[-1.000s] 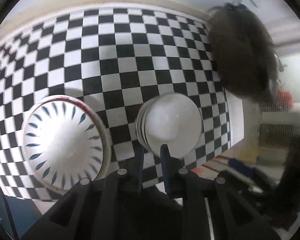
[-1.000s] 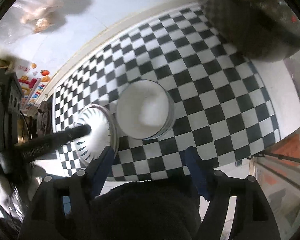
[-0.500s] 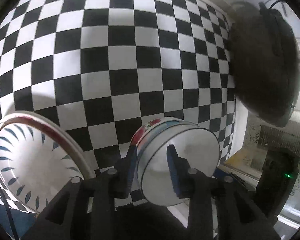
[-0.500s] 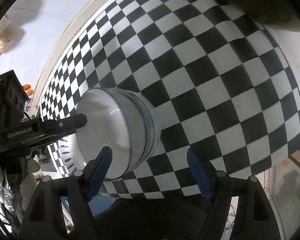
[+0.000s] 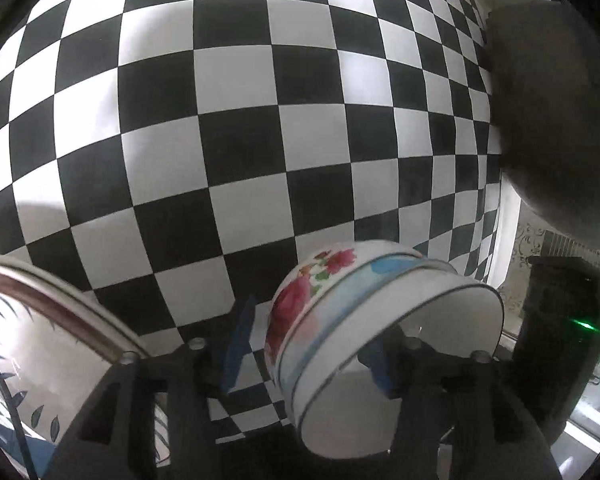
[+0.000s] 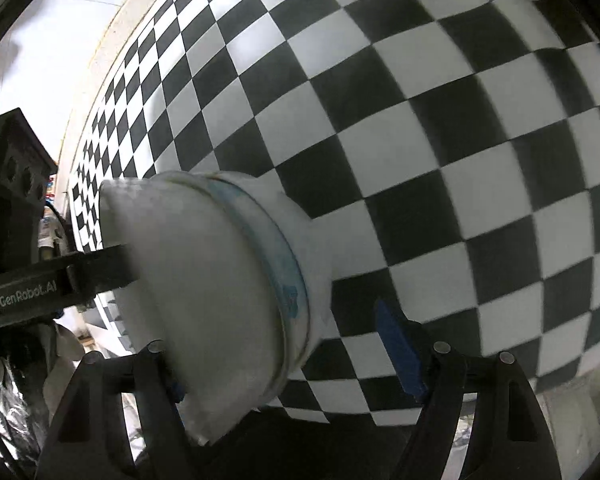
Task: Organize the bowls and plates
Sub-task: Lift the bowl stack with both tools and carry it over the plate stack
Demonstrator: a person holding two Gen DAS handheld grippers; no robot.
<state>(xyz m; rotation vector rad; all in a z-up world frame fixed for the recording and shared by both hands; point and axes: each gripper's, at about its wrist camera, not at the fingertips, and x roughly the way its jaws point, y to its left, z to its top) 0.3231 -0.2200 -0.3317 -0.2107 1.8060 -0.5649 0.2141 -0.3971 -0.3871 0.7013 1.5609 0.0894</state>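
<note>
A stack of nested white bowls with flower and blue prints (image 5: 340,320) sits on the checkered tablecloth (image 5: 240,120). My left gripper (image 5: 308,348) straddles the near rim of the stack, one blue pad outside and one inside, jaws open around the wall. In the right wrist view the same bowls (image 6: 220,292) lie between my right gripper's (image 6: 288,356) wide-open fingers, left finger at the rim, right pad (image 6: 396,352) clear of the bowls. A white plate with blue leaf marks and a brown rim (image 5: 40,340) lies at the lower left.
A dark rounded object (image 5: 552,120) stands at the table's right edge. The left gripper's body (image 6: 32,280) reaches in from the left in the right wrist view. The table edge and floor lie beyond the cloth at lower right (image 5: 508,240).
Both grippers have moved down and close to the bowl stack. The left jaws have opened wider and now straddle the stack's rim; the right fingers now flank the stack.
</note>
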